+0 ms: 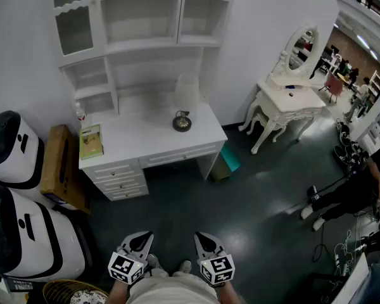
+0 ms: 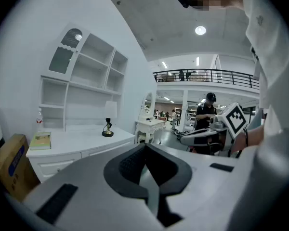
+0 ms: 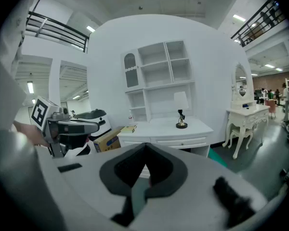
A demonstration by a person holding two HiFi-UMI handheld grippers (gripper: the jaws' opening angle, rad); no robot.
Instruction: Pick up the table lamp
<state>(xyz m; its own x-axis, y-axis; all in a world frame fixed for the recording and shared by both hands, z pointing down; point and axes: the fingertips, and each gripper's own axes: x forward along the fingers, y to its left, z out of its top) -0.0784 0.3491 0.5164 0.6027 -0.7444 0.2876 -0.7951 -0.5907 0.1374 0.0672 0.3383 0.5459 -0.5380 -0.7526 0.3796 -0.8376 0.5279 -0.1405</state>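
The table lamp (image 1: 185, 101), with a white shade and a dark round base, stands upright toward the right of the white desk (image 1: 139, 138) under the hutch shelves. It also shows far ahead in the left gripper view as the lamp (image 2: 109, 119) and in the right gripper view as the lamp (image 3: 181, 110). My left gripper (image 1: 141, 239) and right gripper (image 1: 203, 239) are held side by side low in the head view, well short of the desk. The jaws of the left gripper (image 2: 145, 146) and of the right gripper (image 3: 145, 146) are shut and empty.
A green book (image 1: 91, 140) and a small bottle (image 1: 80, 114) sit on the desk's left end. A cardboard box (image 1: 57, 166) and two white-and-black machines (image 1: 16, 151) stand to the left. A vanity table with mirror (image 1: 290, 100) and a person (image 1: 351, 192) are on the right.
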